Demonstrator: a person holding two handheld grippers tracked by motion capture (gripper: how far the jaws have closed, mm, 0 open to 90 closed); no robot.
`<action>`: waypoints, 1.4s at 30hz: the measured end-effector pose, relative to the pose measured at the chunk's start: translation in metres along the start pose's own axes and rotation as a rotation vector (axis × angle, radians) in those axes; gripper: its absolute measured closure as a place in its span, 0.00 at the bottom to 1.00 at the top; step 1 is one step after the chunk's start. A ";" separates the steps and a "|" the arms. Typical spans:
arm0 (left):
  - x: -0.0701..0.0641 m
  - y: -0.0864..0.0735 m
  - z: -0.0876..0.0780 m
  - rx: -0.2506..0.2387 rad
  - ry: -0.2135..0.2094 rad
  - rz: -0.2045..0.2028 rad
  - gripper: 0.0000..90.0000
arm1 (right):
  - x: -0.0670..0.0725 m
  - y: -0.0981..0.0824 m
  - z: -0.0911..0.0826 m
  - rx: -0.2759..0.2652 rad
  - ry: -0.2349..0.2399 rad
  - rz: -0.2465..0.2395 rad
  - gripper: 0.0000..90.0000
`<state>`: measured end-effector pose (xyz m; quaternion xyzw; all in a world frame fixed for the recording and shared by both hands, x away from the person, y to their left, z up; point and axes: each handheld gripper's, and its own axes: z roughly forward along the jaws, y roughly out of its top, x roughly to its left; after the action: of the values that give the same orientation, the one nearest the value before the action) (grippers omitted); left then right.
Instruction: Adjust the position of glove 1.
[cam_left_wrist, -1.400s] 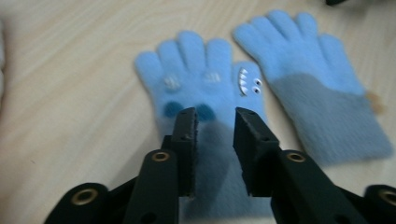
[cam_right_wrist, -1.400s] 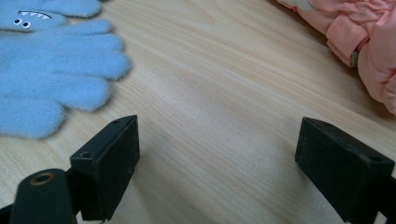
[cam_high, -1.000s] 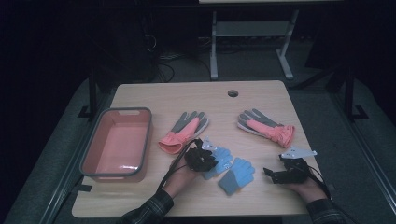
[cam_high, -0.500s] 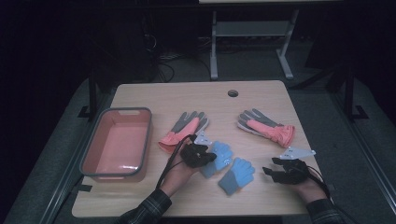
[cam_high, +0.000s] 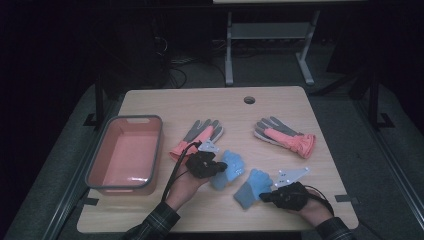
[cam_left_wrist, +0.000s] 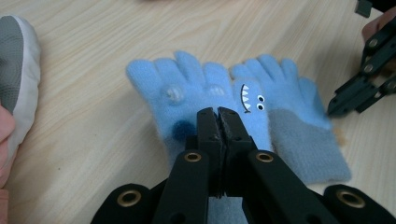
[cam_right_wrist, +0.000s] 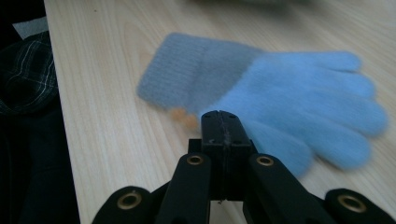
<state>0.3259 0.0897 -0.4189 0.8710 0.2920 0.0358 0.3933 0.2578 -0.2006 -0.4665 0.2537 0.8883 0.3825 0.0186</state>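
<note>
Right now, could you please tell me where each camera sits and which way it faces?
High view: above the person's side, looking forward and down on the table; both forearms show.
Left gripper view: rides the left gripper, looking along its shut jaws over two blue gloves.
Right gripper view: rides the right gripper, looking along its shut jaws at one blue glove.
Shared: the gloves appear in all three.

A pale wooden table (cam_high: 150, 107) carries a salmon-pink tub (cam_high: 126, 152) with a grey rim near its left edge, its long side running away from the person. To the tub's right lies a pink-and-grey glove (cam_high: 197, 137), fingers pointing toward the far edge. Well apart, toward the right side, rests a second pink-and-grey glove (cam_high: 285, 136), cuff turned right. A round hole (cam_high: 249, 100) sits near the table's far edge. Beyond it stands a grey metal frame (cam_high: 265, 37) on the dark floor.
</note>
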 end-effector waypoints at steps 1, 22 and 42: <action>0.000 0.000 -0.001 -0.003 0.000 -0.001 0.98 | 0.001 0.002 0.003 0.004 0.000 -0.003 1.00; -0.006 0.007 -0.002 -0.011 -0.011 -0.038 0.98 | -0.007 0.031 0.028 -0.039 -0.024 0.001 0.98; -0.032 0.025 0.028 0.029 -0.045 0.003 0.98 | -0.052 -0.006 -0.015 -0.114 -0.302 0.168 0.39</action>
<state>0.3195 0.0408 -0.4155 0.8778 0.2821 0.0125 0.3869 0.2971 -0.2382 -0.4690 0.3801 0.8280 0.3899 0.1340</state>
